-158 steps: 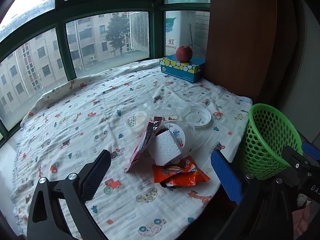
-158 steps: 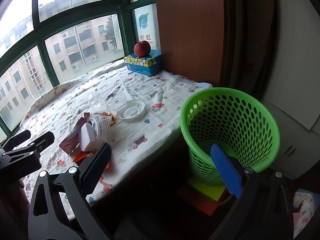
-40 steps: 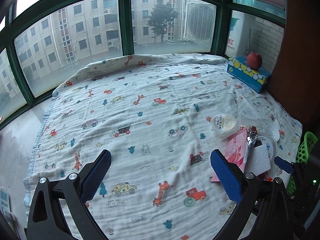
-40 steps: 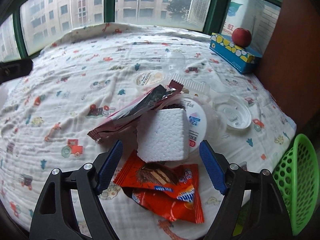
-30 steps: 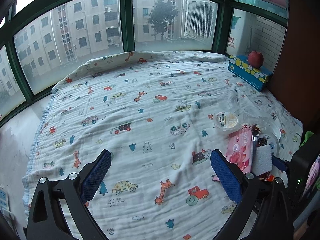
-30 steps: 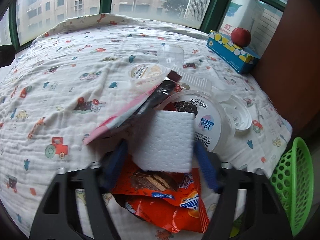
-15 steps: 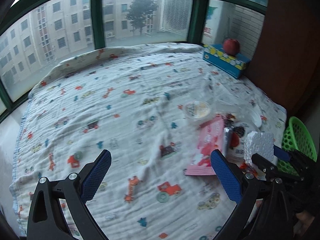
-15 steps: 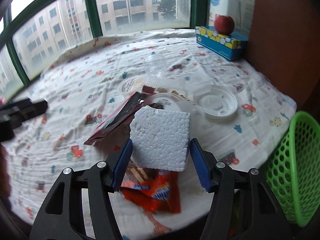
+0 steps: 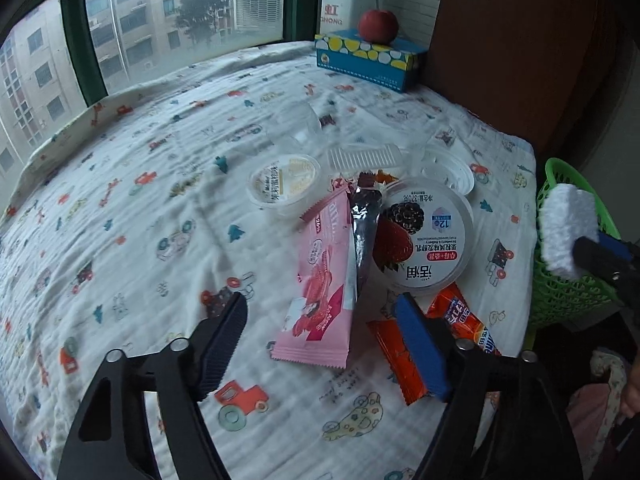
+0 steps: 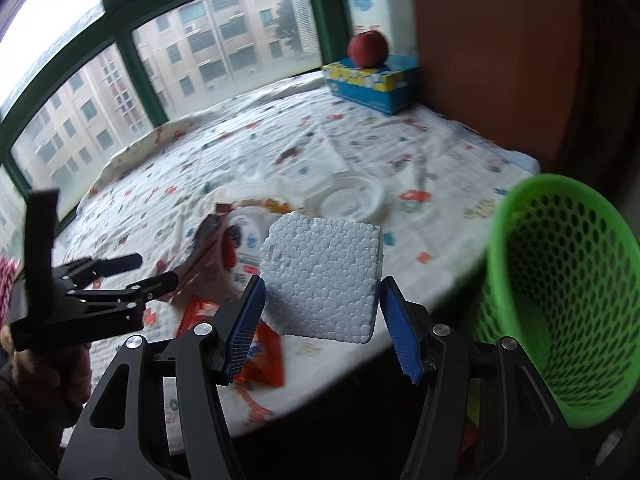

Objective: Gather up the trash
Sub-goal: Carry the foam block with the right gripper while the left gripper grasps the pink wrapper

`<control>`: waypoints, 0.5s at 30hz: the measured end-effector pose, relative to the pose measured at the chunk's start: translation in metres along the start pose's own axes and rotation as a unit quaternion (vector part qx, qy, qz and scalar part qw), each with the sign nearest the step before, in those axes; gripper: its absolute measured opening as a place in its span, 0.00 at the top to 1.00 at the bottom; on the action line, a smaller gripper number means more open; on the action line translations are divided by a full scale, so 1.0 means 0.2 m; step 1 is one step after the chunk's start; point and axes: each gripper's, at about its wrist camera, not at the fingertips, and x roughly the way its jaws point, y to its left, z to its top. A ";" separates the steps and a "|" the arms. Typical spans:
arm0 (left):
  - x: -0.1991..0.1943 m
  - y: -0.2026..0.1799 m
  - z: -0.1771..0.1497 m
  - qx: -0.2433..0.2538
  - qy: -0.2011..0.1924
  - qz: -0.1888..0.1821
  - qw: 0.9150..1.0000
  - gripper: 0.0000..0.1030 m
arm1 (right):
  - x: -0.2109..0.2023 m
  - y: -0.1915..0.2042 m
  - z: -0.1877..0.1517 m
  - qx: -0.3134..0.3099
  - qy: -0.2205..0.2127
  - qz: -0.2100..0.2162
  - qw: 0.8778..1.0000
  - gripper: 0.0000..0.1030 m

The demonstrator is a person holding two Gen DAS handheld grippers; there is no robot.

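Note:
My right gripper point(image 10: 322, 314) is shut on a white foam block point(image 10: 322, 276), held in the air beside the rim of the green mesh basket point(image 10: 560, 280). The left wrist view shows that block point(image 9: 566, 232) in front of the basket point(image 9: 568, 296). My left gripper point(image 9: 320, 344) hovers low over the trash pile, its jaws closing. The pink wrapper point(image 9: 320, 280) lies between its fingers, and the pads do not press on it. The right finger lies over an orange wrapper point(image 9: 460, 316). A berry yogurt tub point(image 9: 424, 240) sits just beyond.
A small pudding cup point(image 9: 284, 184), a clear ribbed tray point(image 9: 360, 156), a round clear lid point(image 9: 448, 168) and a clear cup point(image 9: 300, 124) lie further back on the printed cloth point(image 9: 140, 200). An apple point(image 9: 378, 26) sits on a blue tissue box point(image 9: 368, 60). A brown panel stands right.
The right gripper has lifted the foam block off the pile and carried it toward the green basket. The left gripper has swung over to the pile and its jaws have narrowed around the pink wrapper.

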 end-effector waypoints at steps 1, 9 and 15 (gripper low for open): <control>0.01 0.00 0.01 0.001 0.001 -0.002 1.000 0.37 | -0.02 -0.03 0.00 0.005 -0.002 -0.005 1.000 0.42; 0.09 0.02 0.03 -0.003 0.017 -0.021 1.000 0.76 | -0.13 -0.25 -0.03 0.045 -0.017 -0.039 0.998 0.42; 0.03 0.03 0.02 -0.008 0.008 -0.024 1.000 0.91 | -0.18 -0.40 -0.07 0.074 -0.022 -0.065 0.995 0.42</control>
